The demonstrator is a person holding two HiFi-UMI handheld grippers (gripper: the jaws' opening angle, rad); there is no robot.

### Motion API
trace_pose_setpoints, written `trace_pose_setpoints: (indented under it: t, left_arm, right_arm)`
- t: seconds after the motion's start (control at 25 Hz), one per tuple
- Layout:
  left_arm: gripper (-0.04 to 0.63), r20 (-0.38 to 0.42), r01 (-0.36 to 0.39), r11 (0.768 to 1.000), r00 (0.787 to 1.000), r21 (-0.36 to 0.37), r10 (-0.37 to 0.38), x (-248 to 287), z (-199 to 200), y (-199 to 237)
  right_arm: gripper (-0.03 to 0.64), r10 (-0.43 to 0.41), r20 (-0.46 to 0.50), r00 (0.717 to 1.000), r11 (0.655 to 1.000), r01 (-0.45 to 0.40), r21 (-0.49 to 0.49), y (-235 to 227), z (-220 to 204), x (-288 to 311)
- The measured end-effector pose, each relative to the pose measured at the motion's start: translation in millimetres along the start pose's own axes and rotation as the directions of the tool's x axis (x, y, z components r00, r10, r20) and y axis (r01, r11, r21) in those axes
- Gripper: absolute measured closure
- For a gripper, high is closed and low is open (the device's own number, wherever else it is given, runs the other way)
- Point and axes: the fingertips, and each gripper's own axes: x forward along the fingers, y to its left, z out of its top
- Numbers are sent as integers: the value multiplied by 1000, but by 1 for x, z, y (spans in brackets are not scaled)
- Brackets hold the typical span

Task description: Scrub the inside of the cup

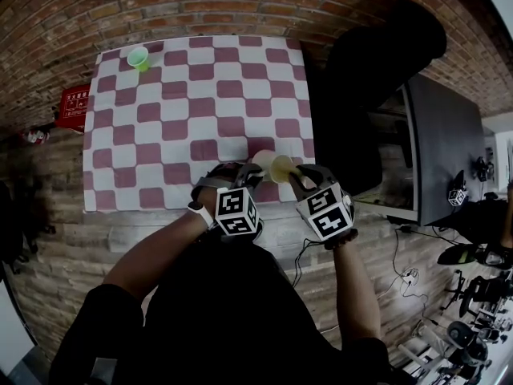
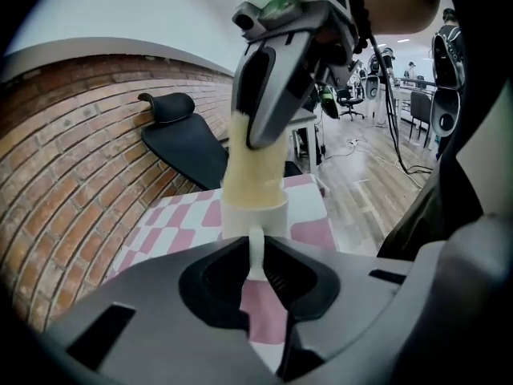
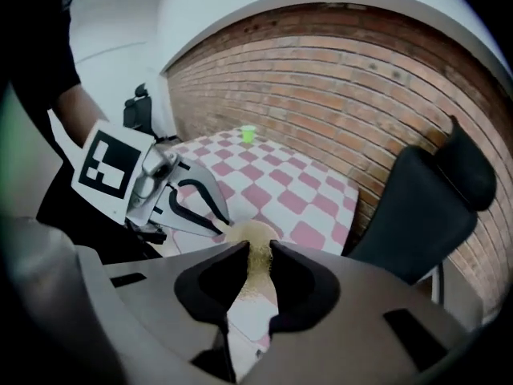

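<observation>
- Left gripper (image 2: 256, 265): fingers clenched on the thin side tab of the cup (image 2: 253, 215), held over the near edge of the tabletop (image 1: 160, 143).
- Right gripper (image 1: 296, 176): fingers clenched on the sponge (image 2: 253, 165), which enters the cup mouth.
- Step, as judged: scrubbing. Next, rotate the sponge against the inner wall.
- Hidden: cup interior and insertion depth.

Two tools in play: the left tool (image 1: 253, 173) and the right tool (image 1: 296, 180). Two cups: one pale cup (image 1: 263, 160) at the left tool's tip, one green cup (image 1: 138, 57) well beyond both tools. One yellow sponge (image 1: 281, 168) in the right tool. One checkered tabletop (image 1: 200, 103), and one black chair (image 1: 377, 62) out past the right tool.
</observation>
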Motion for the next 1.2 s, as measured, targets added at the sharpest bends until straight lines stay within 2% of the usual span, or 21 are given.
trace_pose_setpoints:
  t: [0.12, 0.32, 0.4, 0.56, 0.72, 0.84, 0.96, 1.04, 1.2]
  left_arm:
    - [532, -8, 2, 1000, 1000, -12, -2, 0, -3, -1]
    - [532, -13, 0, 1000, 1000, -5, 0, 0, -4, -2]
    - [534, -16, -1, 1000, 1000, -20, 1, 1, -6, 0]
    - [534, -22, 14, 1000, 1000, -6, -14, 4, -8, -4]
    - [534, -15, 17, 1000, 1000, -7, -17, 5, -5, -5]
    - [534, -22, 19, 1000, 1000, -18, -20, 8, -6, -2]
    - [534, -30, 19, 1000, 999, -17, -20, 9, -8, 2]
    - [534, -29, 16, 1000, 999, -11, -16, 8, -8, 4]
    - [534, -24, 13, 1000, 1000, 18, -13, 6, -1, 1]
  right_arm:
    - [525, 10, -80, 997, 996, -17, -82, 11, -7, 44]
    - [525, 8, -163, 987, 989, -31, -143, 12, -14, 84]
    - [525, 58, -185, 981, 988, -83, -131, 14, -15, 81]
    - [526, 189, -226, 956, 972, -214, -92, 25, -26, 52]
    - [528, 251, -174, 952, 962, -266, -69, 25, -23, 6]
    - [528, 264, -115, 958, 963, -268, -25, 16, -18, -27]
    - [528, 204, -77, 976, 978, -206, -18, 1, -10, -41]
    - [528, 182, -83, 980, 981, -186, -47, 1, -7, -33]
    - [528, 200, -157, 967, 973, -214, -82, 16, -18, 13]
